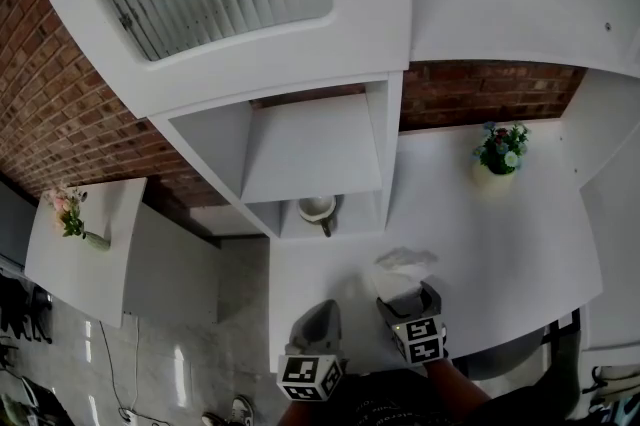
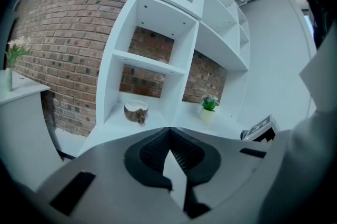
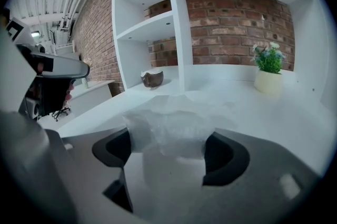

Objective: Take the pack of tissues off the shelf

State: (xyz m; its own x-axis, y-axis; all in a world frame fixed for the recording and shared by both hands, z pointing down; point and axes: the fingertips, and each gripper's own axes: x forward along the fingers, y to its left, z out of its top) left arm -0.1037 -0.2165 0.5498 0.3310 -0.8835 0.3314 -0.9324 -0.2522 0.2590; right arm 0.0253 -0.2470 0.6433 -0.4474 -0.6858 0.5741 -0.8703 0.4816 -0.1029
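The pack of tissues (image 1: pixel 405 259), white and crinkled, lies flat on the white table (image 1: pixel 510 244) in front of the shelf unit (image 1: pixel 315 149). In the right gripper view the pack (image 3: pixel 171 125) lies between the dark pads of my right gripper (image 3: pixel 168 146), filling most of the gap; the jaws stand apart and do not squeeze it. In the head view that gripper (image 1: pixel 415 299) sits just behind the pack near the table's front edge. My left gripper (image 1: pixel 320 319) hovers to its left with its jaws together and nothing in them (image 2: pixel 169 136).
A small bowl (image 1: pixel 318 209) stands in the shelf's lowest compartment (image 3: pixel 152 78). A potted plant (image 1: pixel 500 152) sits at the back right of the table (image 3: pixel 269 73). A flower vase (image 1: pixel 70 214) stands on a side table at the left. Brick wall behind.
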